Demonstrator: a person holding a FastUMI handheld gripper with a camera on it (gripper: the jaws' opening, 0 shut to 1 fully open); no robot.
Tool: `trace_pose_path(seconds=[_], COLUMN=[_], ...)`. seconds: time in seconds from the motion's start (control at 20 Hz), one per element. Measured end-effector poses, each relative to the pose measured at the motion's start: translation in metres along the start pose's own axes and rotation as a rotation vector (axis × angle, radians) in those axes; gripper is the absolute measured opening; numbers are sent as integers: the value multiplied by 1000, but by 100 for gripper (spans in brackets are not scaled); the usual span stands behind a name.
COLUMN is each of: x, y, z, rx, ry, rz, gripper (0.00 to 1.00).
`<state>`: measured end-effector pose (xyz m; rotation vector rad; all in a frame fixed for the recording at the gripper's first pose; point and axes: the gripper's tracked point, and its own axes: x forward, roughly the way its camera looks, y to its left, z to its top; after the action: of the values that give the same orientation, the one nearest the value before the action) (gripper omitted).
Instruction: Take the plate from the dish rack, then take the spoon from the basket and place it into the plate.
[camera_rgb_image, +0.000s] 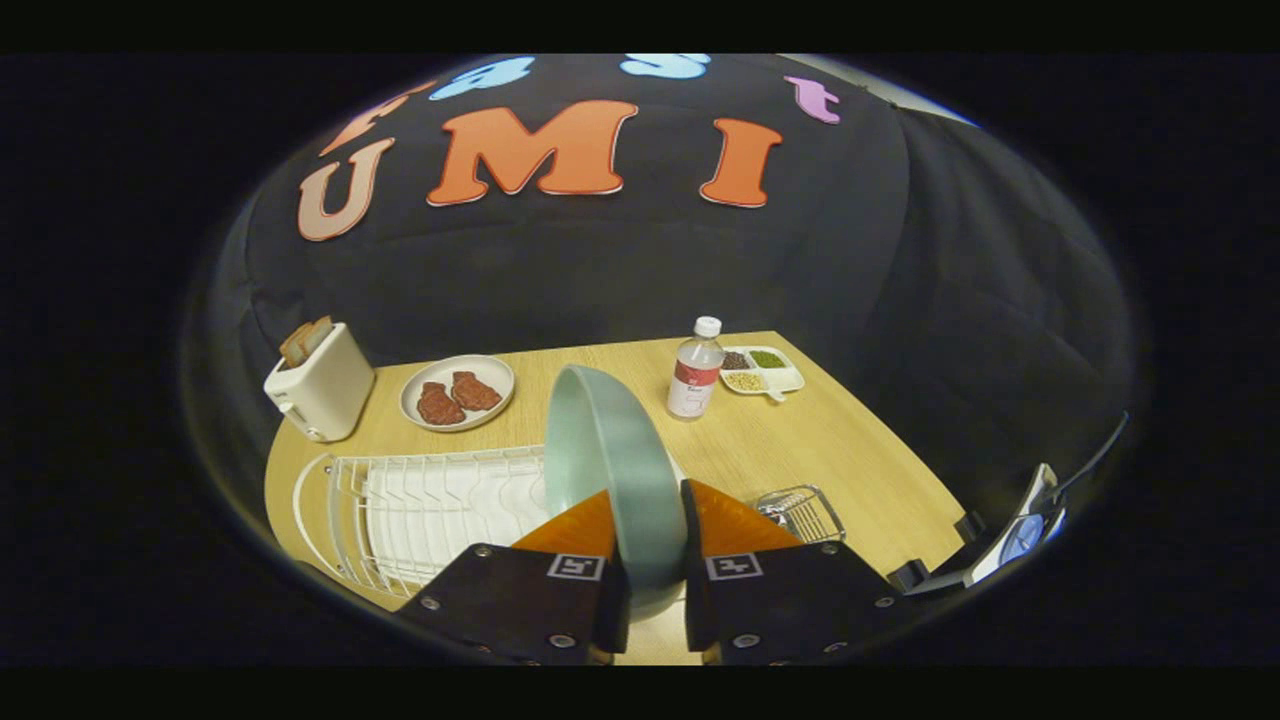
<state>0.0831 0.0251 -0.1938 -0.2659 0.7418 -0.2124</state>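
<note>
Gripper view: fingers (648, 535) clamped on smooth pale green round plate (610, 470), held on edge, upright, lower rim hidden between fingers. White wire dish rack (430, 510) just left, on light wooden table (860, 470). Small wire basket (803, 512) just right, contents hard to make out. Beyond: clear plastic bottle (695, 372), white toaster (320, 385).

2 plates (610, 450), 1 rack (430, 510), 1 basket (805, 512), 1 toaster (320, 385), 1 bottle (695, 370).
</note>
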Motion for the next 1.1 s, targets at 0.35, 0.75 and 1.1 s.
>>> trace_pose_path(seconds=[0.35,0.75,1.1], x=[-45,-82,-102], y=[-23,-55,-72], z=[-23,-81,-143], rx=[97,169,254], ry=[-1,55,137], rz=[64,128,146], gripper=[22,22,22])
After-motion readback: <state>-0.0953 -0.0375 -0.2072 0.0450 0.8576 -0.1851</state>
